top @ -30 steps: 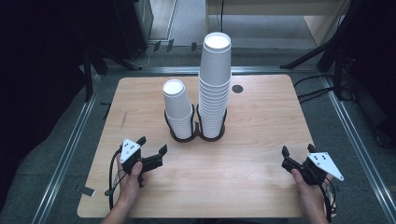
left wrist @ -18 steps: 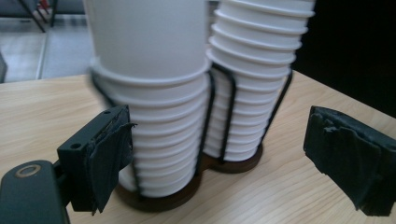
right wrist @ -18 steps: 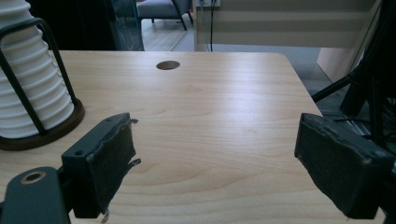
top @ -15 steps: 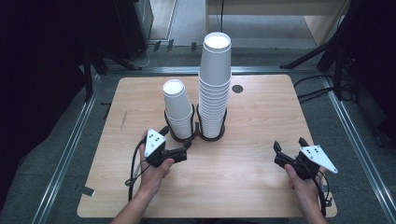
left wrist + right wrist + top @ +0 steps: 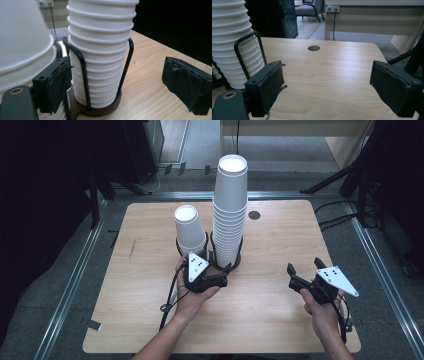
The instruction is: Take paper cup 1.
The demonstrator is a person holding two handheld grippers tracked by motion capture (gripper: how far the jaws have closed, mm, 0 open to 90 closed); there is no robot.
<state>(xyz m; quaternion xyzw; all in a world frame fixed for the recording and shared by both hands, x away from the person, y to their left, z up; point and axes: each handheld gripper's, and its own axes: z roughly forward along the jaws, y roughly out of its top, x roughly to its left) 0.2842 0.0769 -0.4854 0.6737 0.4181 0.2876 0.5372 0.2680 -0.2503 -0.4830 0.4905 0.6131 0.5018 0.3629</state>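
High view: left gripper sits just in front of the tall cup stack in its wire holder mid-table, short cup stack beside it; right gripper well off to the right. Left gripper view: jaws apart, just been closing slightly, nothing between the pads; tall cup stack straight ahead, close. Right gripper view: jaws apart over bare table, tall cup stack at far left.

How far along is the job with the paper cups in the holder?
Done: nothing looks shifted yet; the tall stack and the short stack both sit in the wire holder. In hand: the left gripper, open and empty, is at the tall stack's base. The right gripper hangs open over bare table. Left: gripping and moving any cup.
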